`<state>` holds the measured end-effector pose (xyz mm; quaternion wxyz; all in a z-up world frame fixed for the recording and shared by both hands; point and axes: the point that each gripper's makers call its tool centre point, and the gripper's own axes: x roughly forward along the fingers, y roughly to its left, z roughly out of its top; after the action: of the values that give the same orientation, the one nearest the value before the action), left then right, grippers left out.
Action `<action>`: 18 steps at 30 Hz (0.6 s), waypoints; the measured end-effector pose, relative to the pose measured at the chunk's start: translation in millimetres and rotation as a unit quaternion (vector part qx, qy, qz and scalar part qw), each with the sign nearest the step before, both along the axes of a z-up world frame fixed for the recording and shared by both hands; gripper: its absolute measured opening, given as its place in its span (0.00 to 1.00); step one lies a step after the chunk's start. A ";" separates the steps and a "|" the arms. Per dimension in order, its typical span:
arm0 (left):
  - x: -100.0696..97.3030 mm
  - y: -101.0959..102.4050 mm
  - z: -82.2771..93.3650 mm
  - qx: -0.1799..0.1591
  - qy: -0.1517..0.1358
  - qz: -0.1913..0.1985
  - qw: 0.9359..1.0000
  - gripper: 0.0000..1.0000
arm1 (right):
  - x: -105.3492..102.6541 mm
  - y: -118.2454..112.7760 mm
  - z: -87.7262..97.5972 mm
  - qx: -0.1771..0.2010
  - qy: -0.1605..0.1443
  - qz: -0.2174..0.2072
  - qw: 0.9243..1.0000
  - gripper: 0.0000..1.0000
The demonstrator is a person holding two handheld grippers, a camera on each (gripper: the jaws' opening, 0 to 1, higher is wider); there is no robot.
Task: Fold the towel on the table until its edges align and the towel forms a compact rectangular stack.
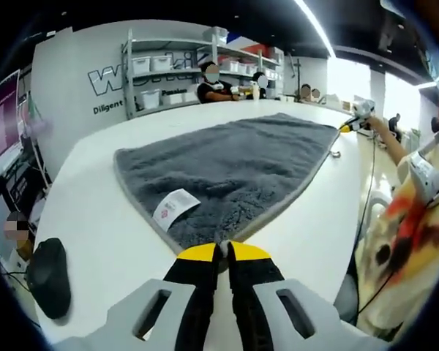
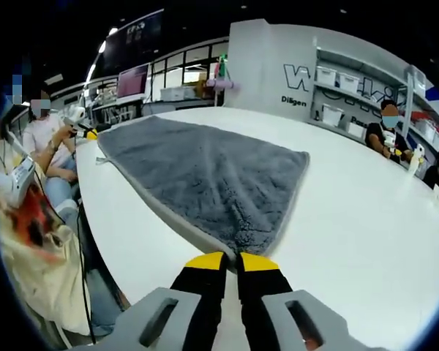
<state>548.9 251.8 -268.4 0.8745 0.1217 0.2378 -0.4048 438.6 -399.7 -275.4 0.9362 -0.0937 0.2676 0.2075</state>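
A grey towel [image 1: 234, 164] lies spread flat on the white table [image 1: 95, 183], with a white label [image 1: 177, 207] near its front edge. My left gripper [image 1: 224, 250] is shut, its yellow-tipped jaws pinching the towel's nearest corner. At the far end of the same edge the right gripper [image 1: 355, 121] shows small. In the right gripper view the towel [image 2: 205, 175] stretches away over the table [image 2: 351, 219]. My right gripper [image 2: 238, 257] is shut on the corner closest to it, and the left gripper [image 2: 80, 124] sits at the far corner.
A black mouse [image 1: 50, 278] lies on the table to the left. The person's patterned clothes [image 1: 402, 241] are by the table's edge. Shelves with bins [image 1: 168, 69] and seated people [image 1: 214, 86] are beyond the far side. Bare tabletop surrounds the towel.
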 end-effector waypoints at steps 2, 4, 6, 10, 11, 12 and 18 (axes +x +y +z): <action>-1.3 0.1 0.9 -0.002 0.001 0.002 1.000 0.05 | -1.4 -0.6 0.6 -0.001 -0.001 -0.002 1.000 0.02; -2.9 -0.3 2.3 -0.002 0.000 0.003 1.000 0.04 | -2.4 -1.0 1.2 -0.002 -0.002 -0.006 1.000 0.01; -4.6 -0.1 2.7 -0.001 0.003 0.004 1.000 0.04 | -3.4 -2.5 1.8 -0.002 -0.003 -0.008 1.000 0.01; -11.8 -0.5 2.8 -0.003 0.016 0.007 1.000 0.04 | -6.8 -3.0 2.5 0.001 -0.003 -0.011 1.000 0.00; -14.5 -0.8 2.7 -0.003 0.019 0.007 1.000 0.04 | -8.4 -3.7 2.8 0.002 -0.003 -0.011 1.000 0.00; -16.1 -0.8 2.7 -0.002 0.020 0.006 1.000 0.04 | -9.8 -4.1 2.9 0.002 -0.003 -0.011 1.000 0.00; -28.7 2.8 4.8 -0.007 0.031 0.004 0.999 0.03 | -22.8 -2.9 3.7 0.007 -0.001 -0.011 1.000 0.00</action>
<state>520.2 254.6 -263.5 0.8694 0.1022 0.2622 -0.4062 415.8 -402.6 -271.7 0.9392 -0.0844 0.2663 0.1994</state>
